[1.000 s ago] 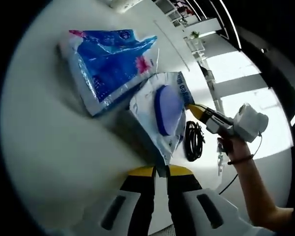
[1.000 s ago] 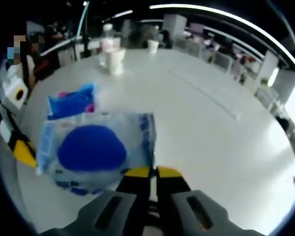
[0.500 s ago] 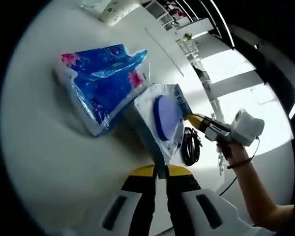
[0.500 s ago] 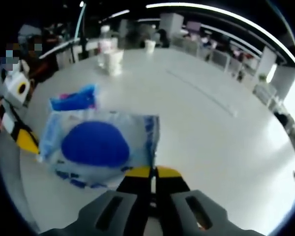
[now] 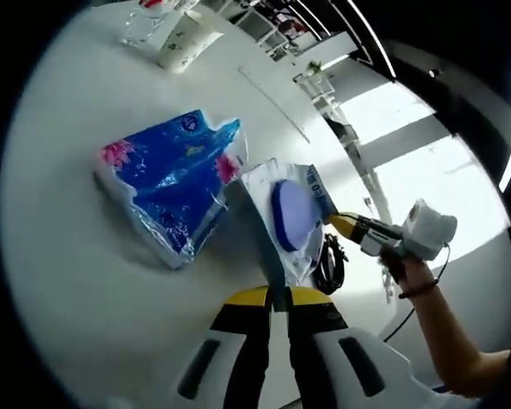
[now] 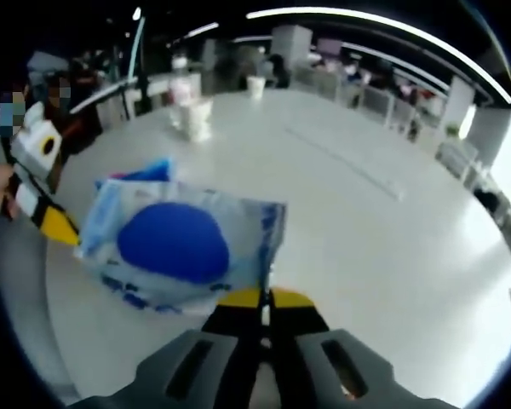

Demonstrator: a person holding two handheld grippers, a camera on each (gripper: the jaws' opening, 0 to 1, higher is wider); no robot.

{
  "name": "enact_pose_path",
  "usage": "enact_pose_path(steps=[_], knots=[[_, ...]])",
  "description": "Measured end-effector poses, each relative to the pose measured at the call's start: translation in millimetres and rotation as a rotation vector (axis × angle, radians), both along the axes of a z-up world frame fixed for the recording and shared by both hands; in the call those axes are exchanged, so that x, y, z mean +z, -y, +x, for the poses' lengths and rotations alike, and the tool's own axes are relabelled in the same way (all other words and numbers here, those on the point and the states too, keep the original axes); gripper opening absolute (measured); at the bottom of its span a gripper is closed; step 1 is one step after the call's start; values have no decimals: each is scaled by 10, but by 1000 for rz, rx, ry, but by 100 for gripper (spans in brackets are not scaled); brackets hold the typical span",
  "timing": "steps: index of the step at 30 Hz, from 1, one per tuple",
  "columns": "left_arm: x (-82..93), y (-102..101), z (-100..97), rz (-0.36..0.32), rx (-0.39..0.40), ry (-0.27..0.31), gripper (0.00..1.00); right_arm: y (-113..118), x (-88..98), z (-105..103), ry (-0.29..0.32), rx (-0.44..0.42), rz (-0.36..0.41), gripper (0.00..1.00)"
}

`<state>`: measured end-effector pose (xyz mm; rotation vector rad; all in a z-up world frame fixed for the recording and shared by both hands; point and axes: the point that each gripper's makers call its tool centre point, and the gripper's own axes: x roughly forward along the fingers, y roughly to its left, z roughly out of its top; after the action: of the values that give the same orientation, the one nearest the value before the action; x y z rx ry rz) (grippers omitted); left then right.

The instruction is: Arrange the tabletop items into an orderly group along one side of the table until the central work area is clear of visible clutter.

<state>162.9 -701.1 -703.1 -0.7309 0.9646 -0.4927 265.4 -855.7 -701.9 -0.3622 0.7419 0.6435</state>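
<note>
A clear plastic bag with a dark blue round object inside hangs above the white table, held at two edges. My left gripper is shut on its near corner. My right gripper is shut on the opposite edge and comes into the left gripper view from the right, with a hand behind it. A blue plastic pack with pink flowers lies flat on the table beside the bag; a corner of the blue pack peeks behind the bag.
A coil of black cable lies on the table under the bag. A paper cup and a clear bottle stand at the far side; the cup, bottle and another cup appear there too. The white table is bare to the right.
Both grippers have lifted the clear bag higher and further off the table. The blue pack has stayed flat, looking smaller and farther away.
</note>
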Motion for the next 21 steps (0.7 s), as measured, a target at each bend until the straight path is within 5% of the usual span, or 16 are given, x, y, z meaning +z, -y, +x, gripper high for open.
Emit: enact_pose_path(steps=[21], knots=[[247,-482,498,39,94,102,5,-168,185,-61,-7,47,46,0]])
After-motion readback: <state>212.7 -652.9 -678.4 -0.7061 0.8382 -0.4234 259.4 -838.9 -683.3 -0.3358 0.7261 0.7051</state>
